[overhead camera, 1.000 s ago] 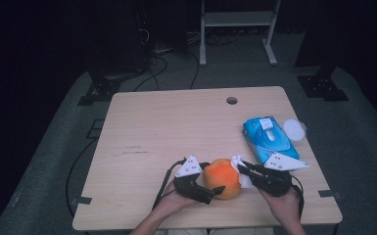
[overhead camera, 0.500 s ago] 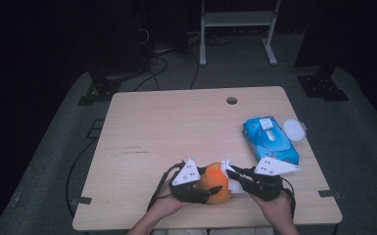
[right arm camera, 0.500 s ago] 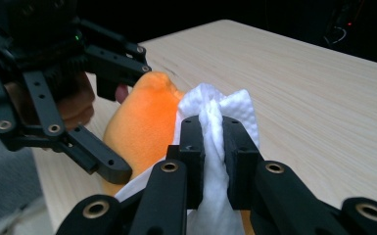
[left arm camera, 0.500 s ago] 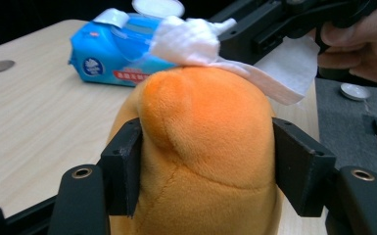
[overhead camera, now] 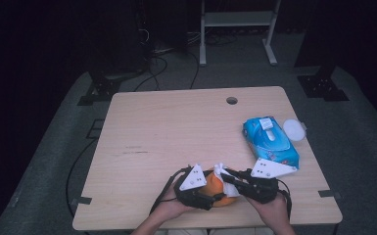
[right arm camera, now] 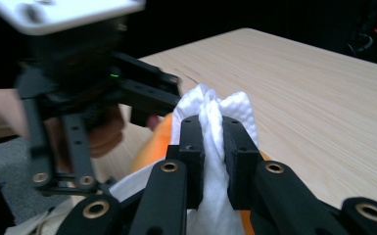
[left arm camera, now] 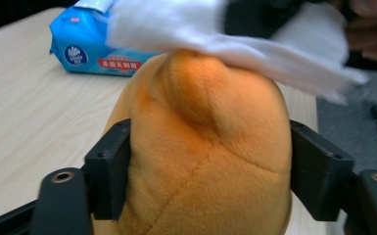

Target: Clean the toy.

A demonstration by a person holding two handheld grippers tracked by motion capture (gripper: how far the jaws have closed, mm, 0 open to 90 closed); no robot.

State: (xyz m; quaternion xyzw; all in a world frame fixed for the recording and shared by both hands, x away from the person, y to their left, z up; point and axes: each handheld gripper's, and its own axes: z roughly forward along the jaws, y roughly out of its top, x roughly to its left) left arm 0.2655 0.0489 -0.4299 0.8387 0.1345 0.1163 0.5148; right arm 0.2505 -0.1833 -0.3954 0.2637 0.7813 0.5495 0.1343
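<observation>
High view: near the worktop's point(overhead camera: 176, 127) front edge, the left claw point(left arm camera: 205, 171), its jaws just opening slightly, clamps the orange plush point(left arm camera: 200, 156); the right claw point(right arm camera: 210, 147) pinches a white wipe point(right arm camera: 210, 112) on it.

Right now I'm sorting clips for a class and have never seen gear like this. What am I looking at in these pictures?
A person at a wooden table holds a hand-operated two-jaw gripper in each hand. One picture looks down from above; the other two come from cameras riding on each gripper. The left gripper clamps an orange plush toy between its jaws, which have just been adjusting around it. The right gripper is shut on a white wipe, pressed against the toy's top. Farther right on the table lie a blue pack of wipes and a small white round lid.
</observation>
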